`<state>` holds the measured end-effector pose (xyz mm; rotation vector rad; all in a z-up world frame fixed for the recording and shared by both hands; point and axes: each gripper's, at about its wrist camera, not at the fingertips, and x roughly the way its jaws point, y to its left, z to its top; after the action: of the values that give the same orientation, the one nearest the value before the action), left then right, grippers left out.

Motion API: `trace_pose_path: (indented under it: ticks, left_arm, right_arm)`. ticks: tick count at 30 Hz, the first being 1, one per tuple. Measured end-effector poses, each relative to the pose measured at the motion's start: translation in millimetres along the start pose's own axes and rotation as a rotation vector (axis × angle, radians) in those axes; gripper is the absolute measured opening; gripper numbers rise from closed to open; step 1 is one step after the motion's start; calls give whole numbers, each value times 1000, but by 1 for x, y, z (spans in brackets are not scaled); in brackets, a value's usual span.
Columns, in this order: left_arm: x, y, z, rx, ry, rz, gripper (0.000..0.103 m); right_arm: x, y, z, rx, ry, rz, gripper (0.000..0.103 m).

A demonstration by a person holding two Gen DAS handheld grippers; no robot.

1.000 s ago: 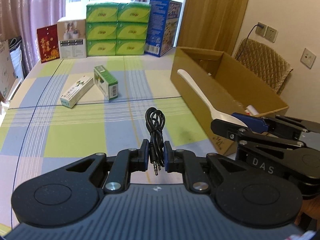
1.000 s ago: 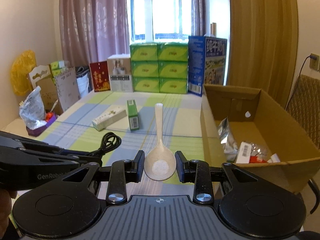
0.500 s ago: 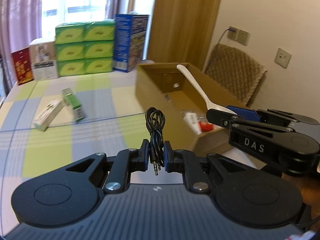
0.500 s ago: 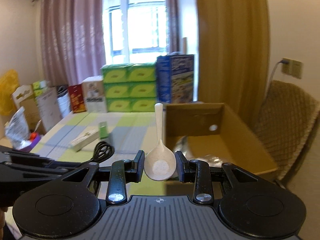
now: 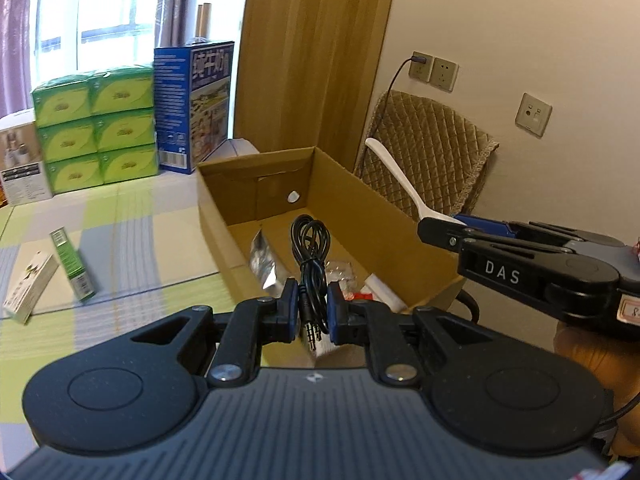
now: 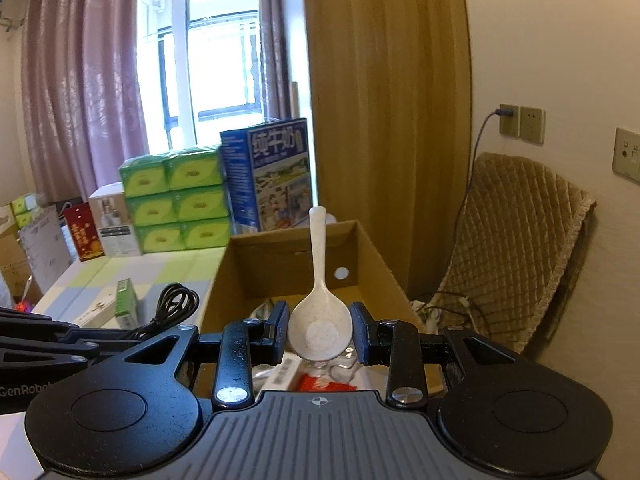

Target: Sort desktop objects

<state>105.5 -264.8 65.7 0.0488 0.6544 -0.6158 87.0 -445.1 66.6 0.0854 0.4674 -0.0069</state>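
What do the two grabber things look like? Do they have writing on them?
Both are black plastic with round discs, silver screws and a ribbed grey base. The left gripper has blue-edged finger pads; its side reads "GenRobot", cut off in the right wrist view. The right gripper has "DAS" in white letters on its side.

Cardboard box top open; packets crowd floor.

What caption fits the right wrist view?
Right gripper holds a white spoon above the open cardboard box, handle pointing away.

Cardboard box right of two small cartons, stacked packs behind, chair beyond
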Motion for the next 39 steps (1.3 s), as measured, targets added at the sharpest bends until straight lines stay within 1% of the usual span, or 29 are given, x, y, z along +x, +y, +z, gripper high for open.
trace_pose_path:
  ticks: [7, 9, 16, 17, 18, 19, 20, 22, 25, 31, 35, 36, 37, 38, 39]
  left_arm:
    - [31, -6, 12, -16, 22, -16, 11]
    - [40, -7, 14, -18, 28, -17, 11]
    - [64, -6, 21, -18, 46, -25, 11]
    - [68, -6, 22, -12, 47, -24, 15]
    - [71, -6, 22, -6, 47, -15, 21]
    - [75, -5, 22, -6, 51, 0, 32]
    - [76, -4, 22, -11, 51, 3, 31]
    - [75, 1, 20, -24, 42, 3, 31]
    - [69, 9, 16, -40, 32, 22, 31]
    - [47, 24, 3, -59, 26, 53, 32]
    - [36, 34, -3, -89, 24, 65, 32]
    - [35, 35, -4, -91, 24, 67, 32]
    - [33, 37, -5, -92, 28, 70, 32]
    - [32, 38, -7, -95, 32, 72, 32]
    - [31, 40, -9, -101, 34, 74, 32]
  right_arm:
    - [22, -18, -1, 36, 53, 13, 30]
    - [28, -23, 0, 59, 59, 17, 30]
    - [43, -31, 5, 78, 74, 14, 30]
    - [45, -32, 5, 81, 77, 15, 30]
    - [47, -32, 5, 83, 79, 15, 30]
    - [47, -33, 5, 86, 81, 15, 30]
    - [48, -33, 5, 88, 83, 14, 30]
    - [50, -34, 5, 92, 88, 13, 30]
    - [51, -34, 6, 91, 93, 16, 30]
    - [51, -28, 6, 72, 95, 32, 30]
    - [54, -22, 7, 59, 100, 39, 30]
    - [54, -21, 7, 56, 100, 34, 32]
    - [54, -20, 7, 55, 101, 26, 40]
    - [54, -20, 7, 59, 98, 19, 66]
    - [52, -21, 7, 67, 89, 22, 74]
